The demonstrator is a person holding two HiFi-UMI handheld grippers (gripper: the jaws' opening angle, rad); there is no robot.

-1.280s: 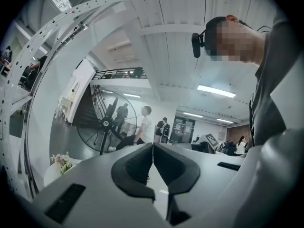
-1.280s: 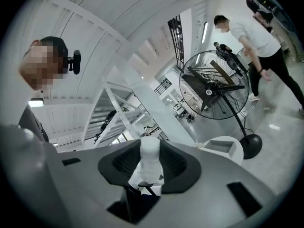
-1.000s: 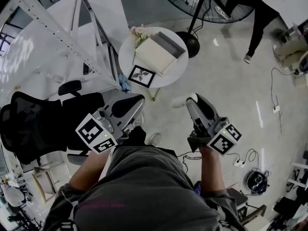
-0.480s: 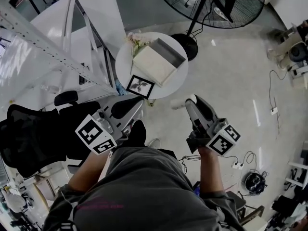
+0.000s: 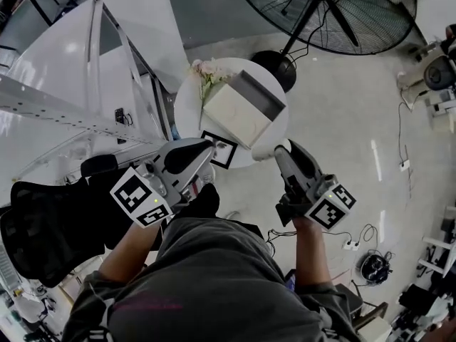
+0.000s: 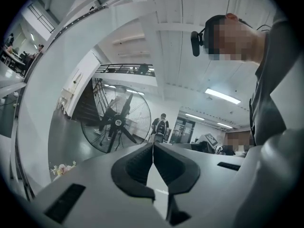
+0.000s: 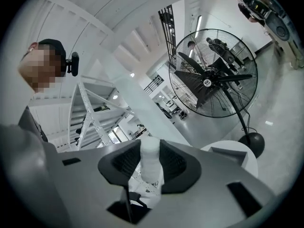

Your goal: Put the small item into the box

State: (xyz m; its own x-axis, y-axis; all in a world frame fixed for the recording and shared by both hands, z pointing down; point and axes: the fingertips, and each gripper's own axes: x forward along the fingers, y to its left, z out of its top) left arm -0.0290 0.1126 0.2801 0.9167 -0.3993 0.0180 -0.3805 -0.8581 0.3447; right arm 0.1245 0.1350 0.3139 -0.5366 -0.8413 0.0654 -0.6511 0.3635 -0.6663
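A small white bottle-shaped item (image 7: pixel 151 169) stands between the pads of my right gripper (image 7: pixel 151 148), which is shut on it. In the head view the item (image 5: pixel 263 152) sticks out of the right gripper (image 5: pixel 279 150) just off the near edge of a round white table (image 5: pixel 188 111). An open box (image 5: pixel 244 107) with a cream lid and a grey inside lies on that table, and it also shows as the box (image 7: pixel 229 154) in the right gripper view. My left gripper (image 5: pixel 206 148) (image 6: pixel 153 148) is shut and empty, its tip over the table's near left edge.
On the table are pale flowers (image 5: pixel 206 70) and a framed black-and-white picture (image 5: pixel 223 150). A big floor fan (image 5: pixel 333 11) stands behind the table, its base (image 5: pixel 278 68) by the far rim. A black office chair (image 5: pixel 47 221) is at my left, under a white metal frame (image 5: pixel 68 105).
Both grippers have come closer to the round table, which now lies just in front of their tips. The white item stays gripped in the right one.
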